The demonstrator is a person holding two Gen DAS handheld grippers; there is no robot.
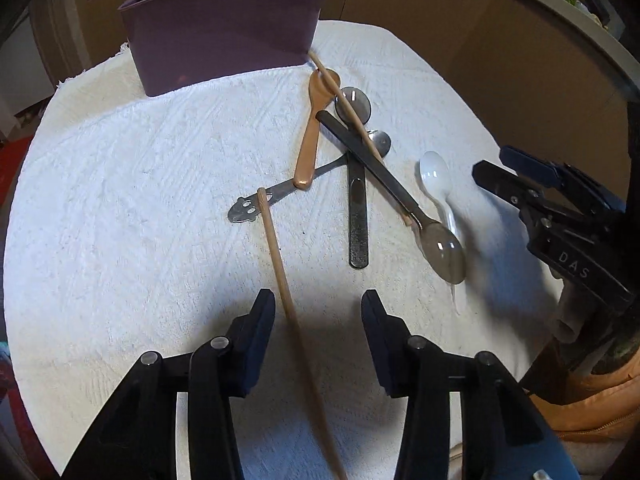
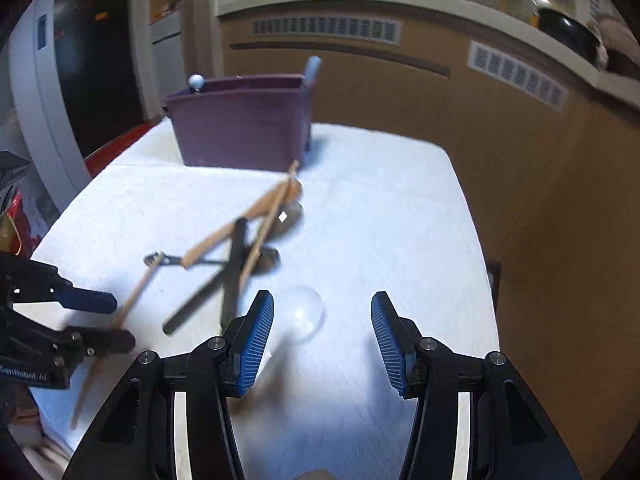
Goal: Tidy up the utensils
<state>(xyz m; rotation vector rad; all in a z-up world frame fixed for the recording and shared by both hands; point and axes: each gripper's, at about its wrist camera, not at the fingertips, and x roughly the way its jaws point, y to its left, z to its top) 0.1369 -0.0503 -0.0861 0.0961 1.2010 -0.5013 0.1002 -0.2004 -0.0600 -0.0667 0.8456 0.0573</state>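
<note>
A purple utensil holder stands at the back of the white-clothed table, with two utensil handles sticking out; it also shows in the right wrist view. A pile of utensils lies in the middle: a wooden spoon, two wooden chopsticks, dark metal spoons, a small steel spoon and a white plastic spoon. My left gripper is open, its fingers either side of the near chopstick. My right gripper is open just above the white spoon.
The white cloth covers the whole table. A brown cabinet wall with vents stands behind and to the right. The table's right edge is close to the right gripper.
</note>
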